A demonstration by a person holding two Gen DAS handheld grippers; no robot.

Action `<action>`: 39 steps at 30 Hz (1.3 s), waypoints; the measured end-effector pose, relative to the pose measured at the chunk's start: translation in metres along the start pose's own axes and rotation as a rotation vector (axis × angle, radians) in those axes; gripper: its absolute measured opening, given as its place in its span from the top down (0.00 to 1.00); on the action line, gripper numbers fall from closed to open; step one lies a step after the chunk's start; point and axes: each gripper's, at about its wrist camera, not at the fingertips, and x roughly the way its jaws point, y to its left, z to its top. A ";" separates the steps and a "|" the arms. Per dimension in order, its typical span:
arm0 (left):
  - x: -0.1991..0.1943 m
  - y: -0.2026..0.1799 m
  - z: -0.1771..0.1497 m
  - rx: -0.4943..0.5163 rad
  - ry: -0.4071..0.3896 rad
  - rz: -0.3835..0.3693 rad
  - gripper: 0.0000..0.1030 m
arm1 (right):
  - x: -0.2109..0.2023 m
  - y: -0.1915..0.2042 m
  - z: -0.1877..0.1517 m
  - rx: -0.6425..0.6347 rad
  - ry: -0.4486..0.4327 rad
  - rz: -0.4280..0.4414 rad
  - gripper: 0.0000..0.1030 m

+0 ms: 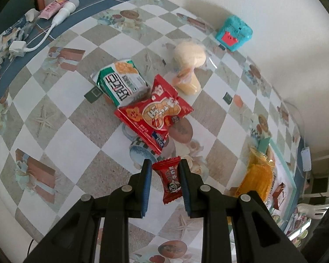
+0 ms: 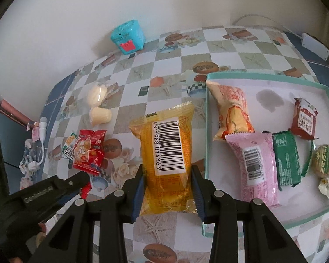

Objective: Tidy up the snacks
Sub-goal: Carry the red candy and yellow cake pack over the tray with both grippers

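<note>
My left gripper (image 1: 165, 164) is shut on a small red candy packet (image 1: 171, 179) above the checkered table; it also shows in the right wrist view (image 2: 76, 178). Beyond it lie a big red snack bag (image 1: 154, 112), a green-white packet (image 1: 120, 82) and pale cakes in clear wrap (image 1: 189, 63). My right gripper (image 2: 167, 171) is shut on a yellow snack packet (image 2: 167, 151) with a barcode, just left of the teal-rimmed tray (image 2: 206, 131). The tray holds a pink packet (image 2: 255, 166), an orange-cream packet (image 2: 231, 109), a green packet (image 2: 286, 157), a brown-red packet (image 2: 303, 120) and a round wrapped snack (image 2: 324, 157).
A teal toy box (image 1: 233, 32) stands by the wall at the back. A white charger with cable (image 1: 41, 37) and a pink tube (image 1: 51, 7) lie at the table's far left edge. A white power adapter (image 2: 315, 46) lies at the back right.
</note>
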 end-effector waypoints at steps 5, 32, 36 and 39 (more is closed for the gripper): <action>-0.009 -0.005 0.002 0.006 -0.027 -0.010 0.75 | -0.004 -0.009 0.005 0.017 -0.015 -0.015 0.60; -0.006 -0.115 -0.025 0.271 -0.061 0.017 0.75 | -0.060 -0.150 0.043 0.339 -0.155 -0.126 0.60; -0.002 -0.158 -0.034 0.352 -0.046 -0.037 0.75 | -0.061 -0.169 0.045 0.364 -0.168 -0.189 0.60; 0.002 -0.187 -0.044 0.421 -0.049 -0.057 0.75 | -0.060 -0.184 0.046 0.392 -0.172 -0.210 0.60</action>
